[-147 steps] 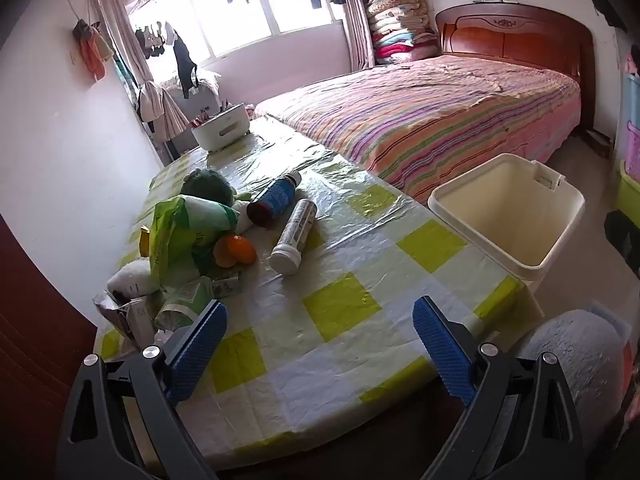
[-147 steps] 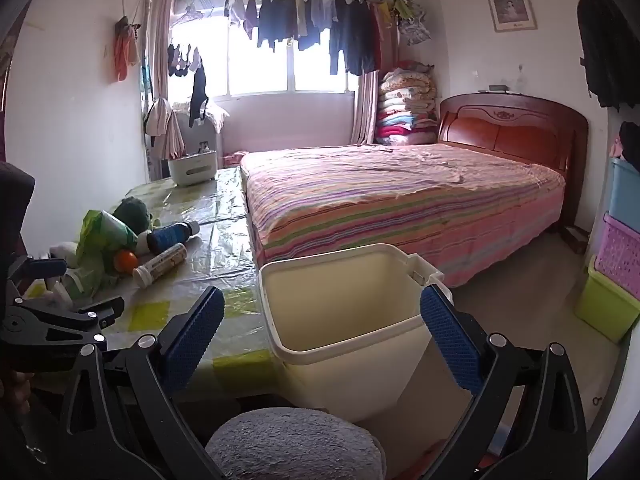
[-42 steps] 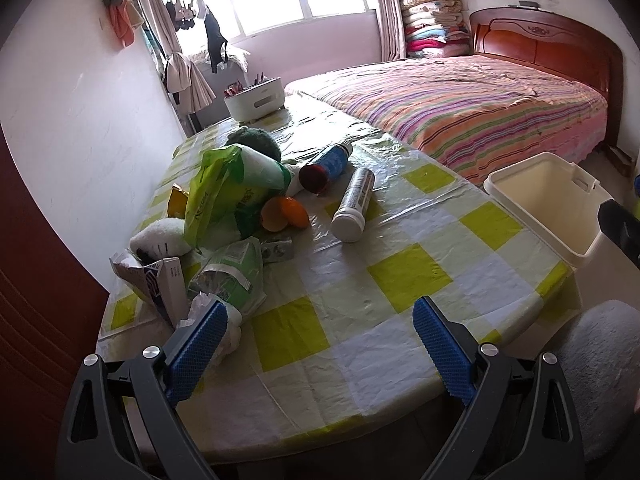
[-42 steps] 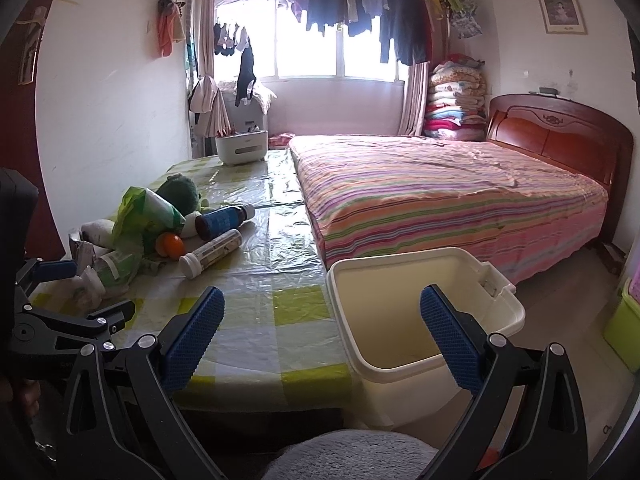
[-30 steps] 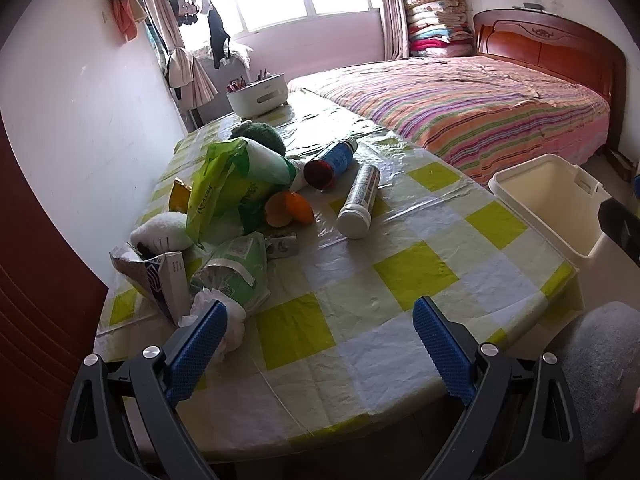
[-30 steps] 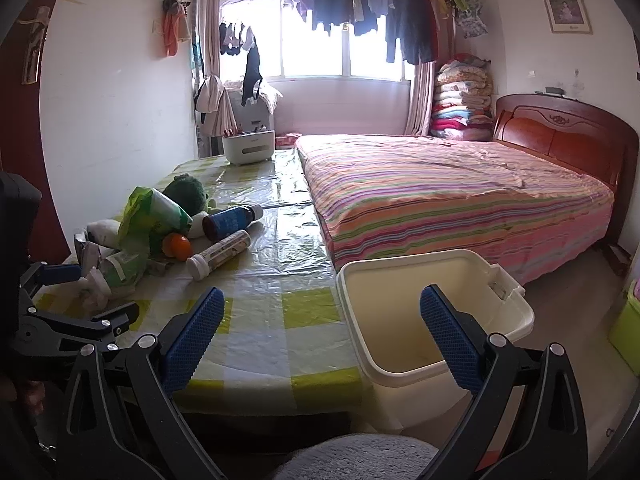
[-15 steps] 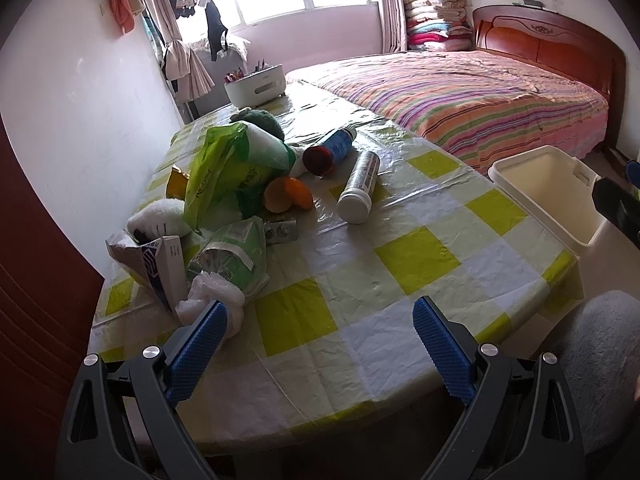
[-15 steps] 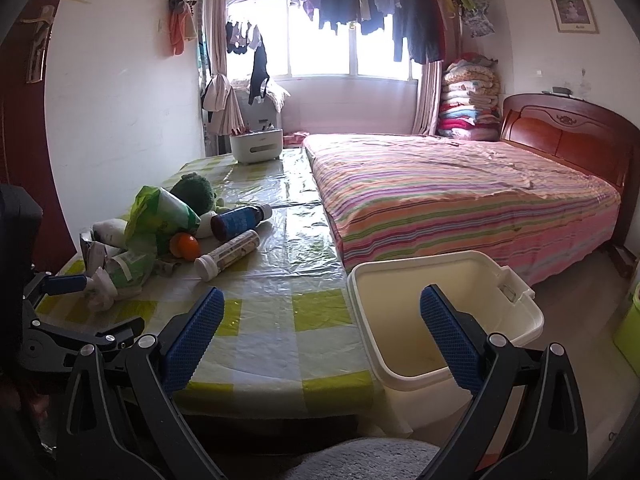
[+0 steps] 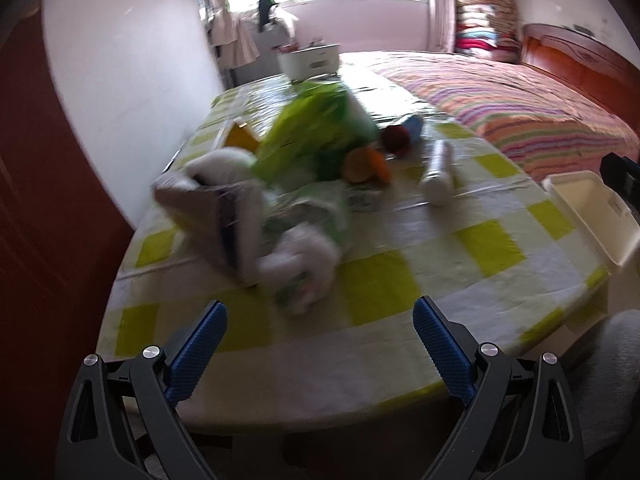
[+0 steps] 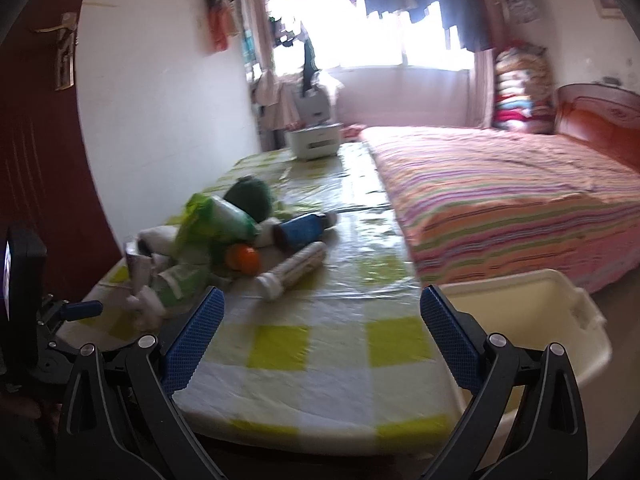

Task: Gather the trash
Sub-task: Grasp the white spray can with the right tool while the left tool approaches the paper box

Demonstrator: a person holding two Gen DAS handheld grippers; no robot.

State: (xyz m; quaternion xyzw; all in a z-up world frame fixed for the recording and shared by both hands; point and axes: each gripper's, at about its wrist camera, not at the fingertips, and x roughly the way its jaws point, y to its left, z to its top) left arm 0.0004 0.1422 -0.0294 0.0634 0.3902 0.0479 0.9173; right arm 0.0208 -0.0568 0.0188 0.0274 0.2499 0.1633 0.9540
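Tongs: left gripper [image 9: 318, 338] and right gripper [image 10: 320, 330] both spread wide and holding nothing, low over the near edge of the table [image 10: 340, 344]. Trash pile [image 9: 288, 200] sits at the table's left, with the bin [image 10: 532, 320] beside its right edge. Risk: a careless grab at the blurred heap could send the white tube [image 10: 292, 270] rolling; its long axis lies diagonal, cap toward the near left.

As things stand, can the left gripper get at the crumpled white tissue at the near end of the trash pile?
Probably yes. The left gripper is open and empty, the crumpled white tissue lies just ahead of it, and only bare tablecloth lies between them. The blur hides exactly how the tissue sits.
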